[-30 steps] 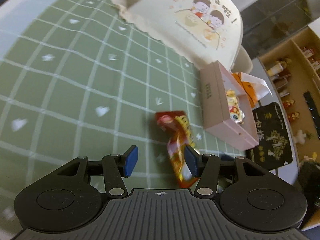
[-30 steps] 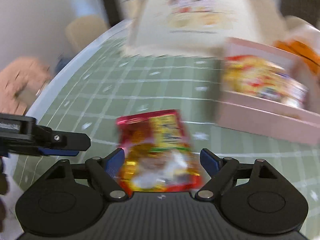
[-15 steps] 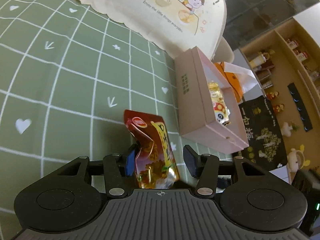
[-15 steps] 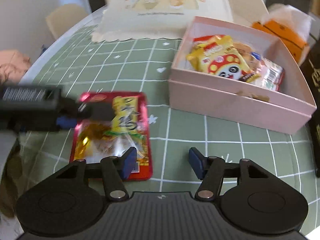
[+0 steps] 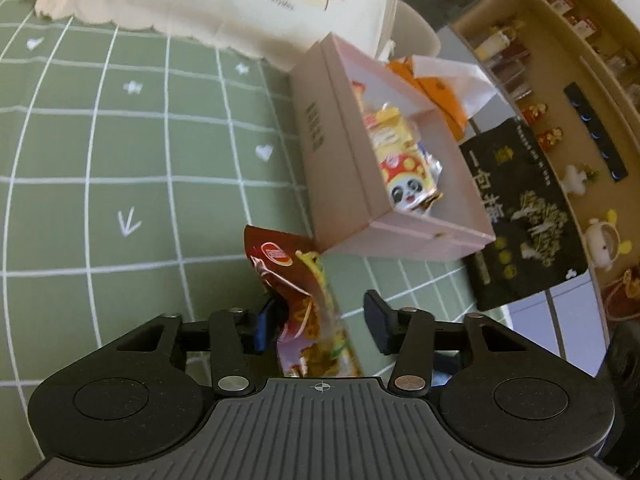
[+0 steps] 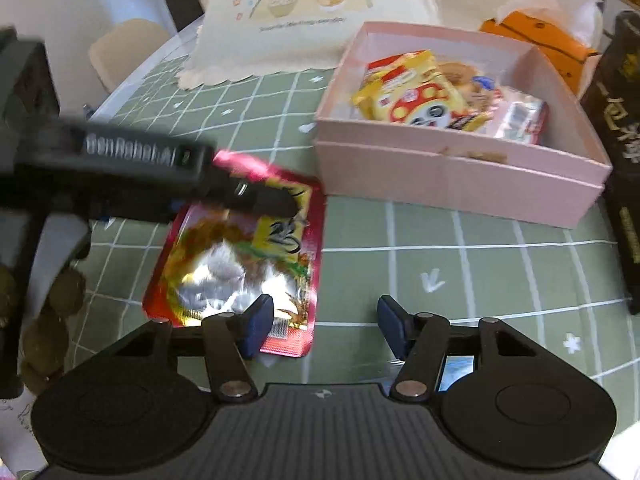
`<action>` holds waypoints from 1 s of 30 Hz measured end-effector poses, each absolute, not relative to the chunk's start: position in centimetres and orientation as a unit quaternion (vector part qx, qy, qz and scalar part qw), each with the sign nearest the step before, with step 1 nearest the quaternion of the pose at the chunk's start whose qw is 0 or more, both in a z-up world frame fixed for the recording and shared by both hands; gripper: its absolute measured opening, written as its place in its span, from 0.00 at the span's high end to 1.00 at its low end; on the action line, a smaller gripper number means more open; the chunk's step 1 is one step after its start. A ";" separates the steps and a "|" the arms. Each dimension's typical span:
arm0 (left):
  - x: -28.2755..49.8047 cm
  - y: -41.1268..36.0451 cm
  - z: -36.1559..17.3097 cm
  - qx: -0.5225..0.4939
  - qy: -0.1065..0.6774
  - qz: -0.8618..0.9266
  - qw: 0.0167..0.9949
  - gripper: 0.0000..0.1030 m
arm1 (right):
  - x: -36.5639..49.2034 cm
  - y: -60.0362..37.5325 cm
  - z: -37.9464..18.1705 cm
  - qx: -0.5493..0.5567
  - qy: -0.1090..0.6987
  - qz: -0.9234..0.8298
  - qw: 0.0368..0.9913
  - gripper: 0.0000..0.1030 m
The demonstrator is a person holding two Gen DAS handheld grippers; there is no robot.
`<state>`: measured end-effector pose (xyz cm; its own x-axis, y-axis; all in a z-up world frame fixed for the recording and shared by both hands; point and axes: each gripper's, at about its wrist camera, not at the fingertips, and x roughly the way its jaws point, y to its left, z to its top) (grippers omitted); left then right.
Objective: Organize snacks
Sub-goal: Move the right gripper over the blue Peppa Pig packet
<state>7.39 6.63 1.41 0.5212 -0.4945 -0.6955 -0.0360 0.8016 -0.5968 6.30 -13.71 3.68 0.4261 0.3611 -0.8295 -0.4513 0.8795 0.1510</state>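
The pink box is taken as the landmark. Several snacks are already stowed inside it: a yellow panda-print packet lies toward its left half, and a pale pink wrapped packet lies at its right half, with further items partly hidden between them. One snack is not yet stowed: the red foil pouch is outside the box, just beside its near left corner, on the green grid tablecloth. The left gripper is positioned over this pouch with its jaws closing; the pouch stands between the fingers, crumpled against the left pad, while a gap to the right pad is still visible, so a firm pinch is not yet confirmed. The right gripper is held spread and empty in front of the box, with only tablecloth between its fingers and the pouch's corner under its left finger. The task is judged largely complete: lifting the pouch and depositing it in the box remain. An orange tissue pack behind the box and a black bag to its right are seen; whether these belong to the task cannot be told.
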 end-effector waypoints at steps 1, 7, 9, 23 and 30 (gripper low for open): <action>7.2 6.6 1.3 -0.284 0.470 -0.139 0.824 0.62 | 6.5 -13.9 3.6 -0.047 0.477 0.232 0.846 0.43; 6.9 7.2 0.4 -0.328 0.460 -0.138 0.813 0.65 | 6.3 -13.6 3.0 -0.054 0.478 0.226 0.847 0.41; 7.2 6.9 0.2 -0.338 0.456 -0.141 0.811 0.65 | 6.0 -13.2 2.9 -0.065 0.472 0.227 0.849 0.41; 3.5 6.2 2.2 -0.250 0.485 -0.145 0.825 0.74 | 3.7 -15.3 5.6 -0.064 0.455 0.241 0.855 0.27; -0.5 7.4 2.9 -0.213 0.520 -0.170 0.809 0.74 | 0.3 -19.2 4.5 -0.090 0.455 0.209 0.861 0.25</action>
<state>-0.48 7.38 2.94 0.4004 -0.4969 -0.7699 0.0540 0.8515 -0.5215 0.27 -19.18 4.55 0.4986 0.2781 -0.8210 -0.4411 0.8967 0.0358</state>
